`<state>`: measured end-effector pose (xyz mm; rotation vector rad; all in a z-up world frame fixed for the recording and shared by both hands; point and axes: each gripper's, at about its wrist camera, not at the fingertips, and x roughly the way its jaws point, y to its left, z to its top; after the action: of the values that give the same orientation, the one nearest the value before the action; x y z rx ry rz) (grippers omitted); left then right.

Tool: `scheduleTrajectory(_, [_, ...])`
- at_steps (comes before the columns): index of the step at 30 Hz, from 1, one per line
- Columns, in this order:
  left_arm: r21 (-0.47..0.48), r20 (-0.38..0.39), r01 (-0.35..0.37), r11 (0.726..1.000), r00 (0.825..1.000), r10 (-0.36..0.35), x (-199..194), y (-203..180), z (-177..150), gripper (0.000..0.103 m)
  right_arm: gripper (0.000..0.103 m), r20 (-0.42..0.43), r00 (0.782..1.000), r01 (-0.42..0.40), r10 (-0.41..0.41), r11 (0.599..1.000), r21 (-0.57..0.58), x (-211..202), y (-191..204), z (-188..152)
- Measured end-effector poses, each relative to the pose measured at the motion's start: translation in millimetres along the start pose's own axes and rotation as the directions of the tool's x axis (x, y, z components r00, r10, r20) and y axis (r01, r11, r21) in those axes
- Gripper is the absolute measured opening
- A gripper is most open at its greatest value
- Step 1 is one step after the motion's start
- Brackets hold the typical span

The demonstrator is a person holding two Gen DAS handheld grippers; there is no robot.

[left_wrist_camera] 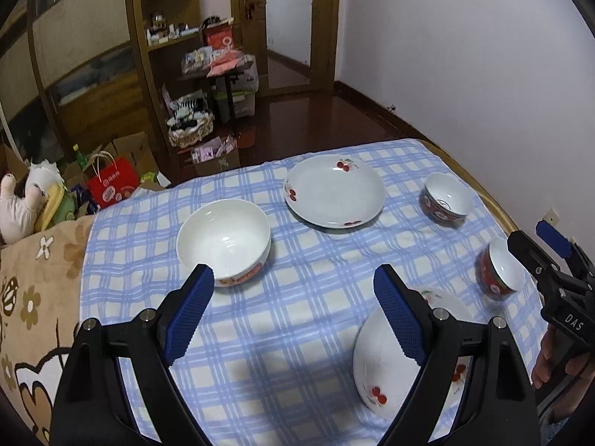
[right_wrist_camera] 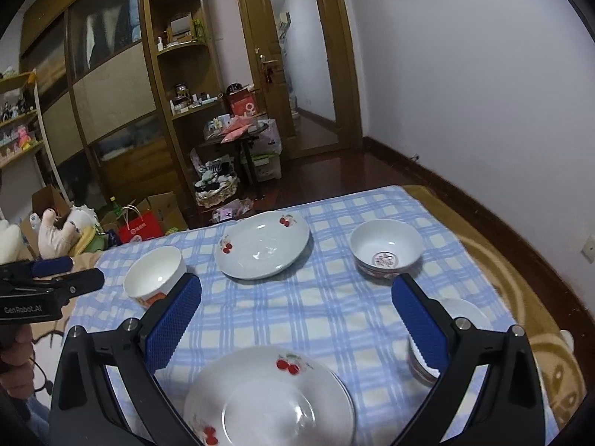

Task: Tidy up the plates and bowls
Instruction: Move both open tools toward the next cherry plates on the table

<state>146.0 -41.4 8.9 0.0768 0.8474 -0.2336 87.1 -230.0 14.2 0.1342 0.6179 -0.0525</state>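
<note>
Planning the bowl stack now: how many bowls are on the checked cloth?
3. A large white bowl at the left; a small red-patterned bowl at the far right; another small red bowl nearer, at the right edge, beside the near plate. None seems hidden.

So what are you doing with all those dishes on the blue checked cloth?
A person holds a gripper in each hand above the checked cloth, to tidy plates and bowls. Neither the left gripper nor the right gripper holds anything; both have their jaws wide open. Two cherry plates, a white bowl and two red-patterned bowls sit spread apart.
</note>
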Motion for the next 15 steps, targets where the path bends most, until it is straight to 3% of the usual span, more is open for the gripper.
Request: scheduleTrajectory(15, [-0.03,-0.12,-0.034,0.999,0.992,0.031,112,29,77,0.087,0.103,-0.19,0.981,-0.043,0.046,0.999,0.018,125,-19,72])
